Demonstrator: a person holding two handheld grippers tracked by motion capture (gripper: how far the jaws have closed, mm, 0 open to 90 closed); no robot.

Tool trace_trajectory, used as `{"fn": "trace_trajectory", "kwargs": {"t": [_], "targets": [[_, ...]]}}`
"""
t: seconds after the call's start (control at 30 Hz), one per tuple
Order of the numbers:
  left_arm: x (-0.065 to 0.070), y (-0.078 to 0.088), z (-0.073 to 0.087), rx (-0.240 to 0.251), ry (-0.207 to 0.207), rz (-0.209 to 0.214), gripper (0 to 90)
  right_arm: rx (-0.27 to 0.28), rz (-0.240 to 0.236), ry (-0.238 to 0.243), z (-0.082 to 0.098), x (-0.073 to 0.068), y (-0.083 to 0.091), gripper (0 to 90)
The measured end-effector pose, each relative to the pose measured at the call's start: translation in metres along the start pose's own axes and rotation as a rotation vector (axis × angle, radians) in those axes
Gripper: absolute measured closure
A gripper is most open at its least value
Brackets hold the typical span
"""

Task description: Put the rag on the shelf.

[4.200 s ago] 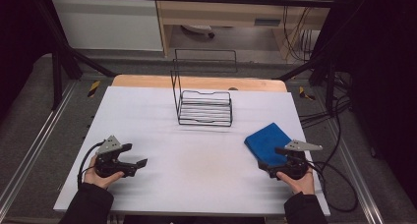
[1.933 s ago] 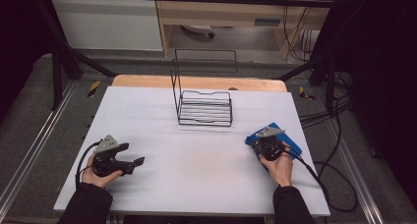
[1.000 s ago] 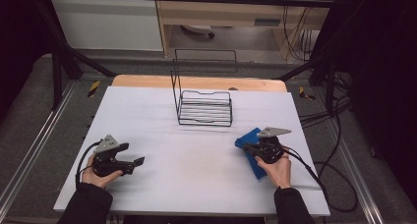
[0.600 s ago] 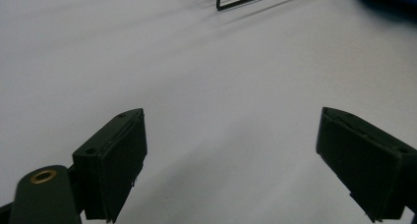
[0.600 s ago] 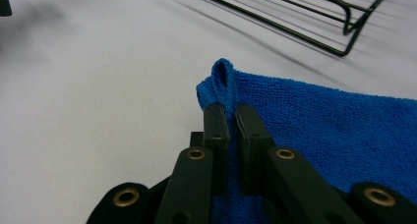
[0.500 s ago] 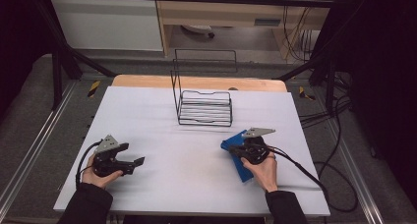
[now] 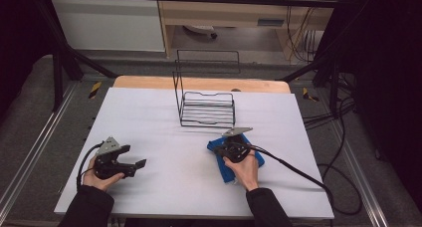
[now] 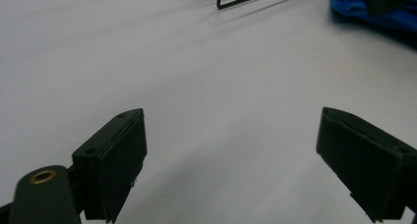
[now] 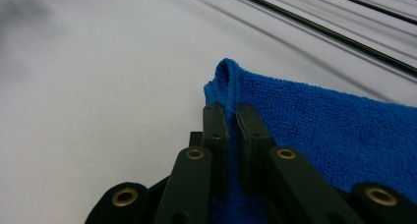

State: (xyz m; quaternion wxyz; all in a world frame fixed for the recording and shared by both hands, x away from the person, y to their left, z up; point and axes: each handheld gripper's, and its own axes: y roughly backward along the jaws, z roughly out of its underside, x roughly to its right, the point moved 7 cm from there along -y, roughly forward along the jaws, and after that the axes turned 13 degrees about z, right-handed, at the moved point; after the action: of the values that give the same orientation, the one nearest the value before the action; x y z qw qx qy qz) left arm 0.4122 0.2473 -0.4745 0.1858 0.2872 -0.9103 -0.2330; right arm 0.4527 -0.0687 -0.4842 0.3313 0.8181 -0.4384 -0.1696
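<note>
Blue cloth [image 7: 226, 173]: terry-like nap, saturated blue, lying crumpled on the white table cover [image 7: 164, 117], just in front of the black wire rack [image 7: 206, 107] and slightly right of centre. In the right gripper view its edge [image 9: 227, 81] stands up in a small folded loop with a stitched hem; the rest spreads flat to the right.

Right gripper [image 7: 230, 150]: jaws pressed together, pinching that raised fold of cloth between the pads. Person's hand [image 7: 244, 170] covers much of the cloth from above, so its full outline is hard to read in the high view; one corner pokes out below the hand.

Left gripper [image 7: 130, 165]: jaws spread wide, nothing between them, resting low over bare table at front left, well apart from the cloth.

Left gripper view: cloth [image 8: 364, 8] cut off at the top right corner, partly behind a dark shape. Rack's far frame blends into the dim background.
</note>
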Motion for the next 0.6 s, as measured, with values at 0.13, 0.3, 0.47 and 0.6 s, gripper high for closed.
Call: {"fn": "trace_trajectory", "kwargs": {"t": [0.13,0.3,0.47,0.6], "targets": [[0.000,0.000,0.000,0.000,0.000,0.001,12.0,0.014,0.011,0.030,0.001,-0.003,-0.006,78.0],[0.001,0.000,0.000,0.005,0.004,0.000,11.9,0.097,-0.004,0.085,-0.004,-0.008,0.015,50.0],[0.001,0.000,-0.001,0.005,0.004,0.000,12.0,0.080,-0.019,0.094,0.012,-0.009,0.041,45.5],[0.002,-0.001,-0.001,-0.002,-0.002,0.001,12.0,0.030,-0.040,0.104,0.035,-0.014,0.052,53.1]]}}
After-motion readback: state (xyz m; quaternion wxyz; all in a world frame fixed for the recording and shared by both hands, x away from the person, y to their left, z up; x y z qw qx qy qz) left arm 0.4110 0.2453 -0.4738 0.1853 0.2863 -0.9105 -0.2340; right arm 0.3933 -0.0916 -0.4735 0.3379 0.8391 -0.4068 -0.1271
